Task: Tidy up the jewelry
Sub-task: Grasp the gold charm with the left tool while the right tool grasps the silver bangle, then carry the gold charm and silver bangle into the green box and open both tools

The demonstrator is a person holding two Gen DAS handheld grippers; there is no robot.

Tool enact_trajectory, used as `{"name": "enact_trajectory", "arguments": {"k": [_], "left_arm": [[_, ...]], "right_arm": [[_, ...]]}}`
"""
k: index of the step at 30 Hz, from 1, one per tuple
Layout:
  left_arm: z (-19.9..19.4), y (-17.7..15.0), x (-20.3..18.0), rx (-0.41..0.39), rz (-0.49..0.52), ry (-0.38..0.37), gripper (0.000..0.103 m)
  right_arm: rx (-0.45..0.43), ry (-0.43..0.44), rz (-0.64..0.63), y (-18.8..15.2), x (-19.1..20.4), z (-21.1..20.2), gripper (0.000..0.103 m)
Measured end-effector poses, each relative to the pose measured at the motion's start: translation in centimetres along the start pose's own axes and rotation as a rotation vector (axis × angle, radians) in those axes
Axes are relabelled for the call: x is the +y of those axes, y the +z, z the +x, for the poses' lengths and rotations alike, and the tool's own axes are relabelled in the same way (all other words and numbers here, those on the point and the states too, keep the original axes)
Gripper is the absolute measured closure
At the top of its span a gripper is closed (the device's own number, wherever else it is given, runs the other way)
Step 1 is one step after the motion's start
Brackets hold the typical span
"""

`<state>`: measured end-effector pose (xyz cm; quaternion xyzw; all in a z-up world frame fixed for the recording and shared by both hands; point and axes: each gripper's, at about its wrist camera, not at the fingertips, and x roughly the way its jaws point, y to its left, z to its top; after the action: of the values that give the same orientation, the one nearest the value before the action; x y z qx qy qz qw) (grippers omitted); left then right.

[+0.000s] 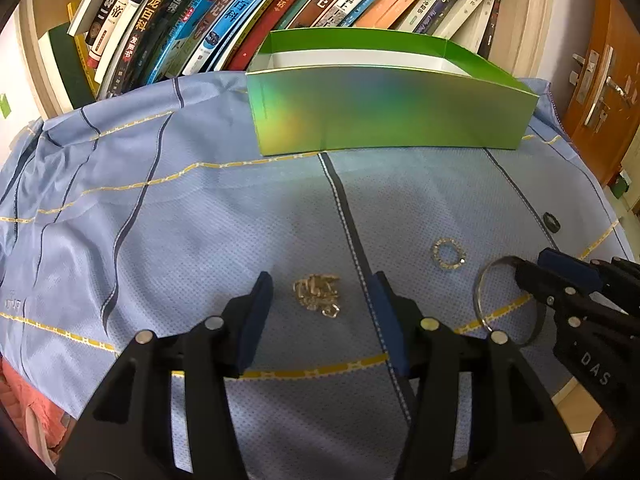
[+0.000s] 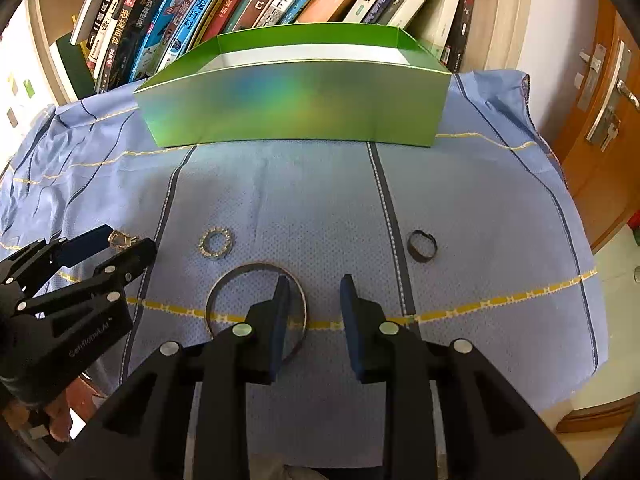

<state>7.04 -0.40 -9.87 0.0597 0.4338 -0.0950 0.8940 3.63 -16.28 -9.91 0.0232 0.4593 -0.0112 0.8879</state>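
Jaws of both the left gripper [image 1: 320,296] and right gripper [image 2: 314,304] were held apart, straddling a crumpled gold chain [image 1: 317,293] and thin silver bangle [image 2: 256,312], seemingly for pickup into the open green cardboard box [image 2: 296,110]

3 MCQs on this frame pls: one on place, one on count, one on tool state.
1. Where does the gold chain lie?
A. in the green box
B. on the cloth between the left tool's fingers
C. on the books

2. How many jewelry pieces lie on the blue cloth?
A. two
B. four
C. six

3. State of the right tool?
A. open
B. shut on the bangle
C. shut on the black ring

Answers: 1 B, the left tool brackets it, short of the green box. 2 B: chain, beaded ring, bangle, black ring. 3 A, its fingers stand apart, holding nothing.
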Motion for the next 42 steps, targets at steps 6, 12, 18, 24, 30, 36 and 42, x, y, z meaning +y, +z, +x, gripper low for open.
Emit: {"name": "enact_trajectory", "arguments": {"k": [6,12,18,24,30,36,42], "left_arm": [[-0.1,0.0,-0.1,-0.004,-0.003,-0.006,0.066],[-0.2,0.0,-0.5,-0.008,0.007,-0.004,0.082],[-0.4,-0.2,-0.4,-0.009,0.007,-0.002,0.082],[-0.7,-0.1,-0.3,-0.017,0.000,0.002,0.082],[-0.3,-0.2,0.0,-0.007,-0.015,0.009,0.082],[-0.2,-0.2,-0.5,-0.006,0.007,0.006,0.082],[-0.1,-0.2,-0.5,-0.010,0.005,0.006,0.082]], "right_arm": [[-0.011,-0.010,0.006,-0.1,0.1,0.0,0.078],[-0.015,0.000,-0.011,-0.3,0.5,-0.1,0.096],[-0.012,0.018,-0.001,-0.5,0.3,-0.2,0.099],[-0.025,0.009,0.038,-0.4,-1.0,-0.6,0.099],[0.002,0.000,0.091,-0.7,-2.5,-0.5,0.099],[0.001,-0.018,0.022,-0.5,-1.5,-0.4,0.089],[0.001,-0.001,0.032,-0.4,-1.5,-0.2,0.097]]}}
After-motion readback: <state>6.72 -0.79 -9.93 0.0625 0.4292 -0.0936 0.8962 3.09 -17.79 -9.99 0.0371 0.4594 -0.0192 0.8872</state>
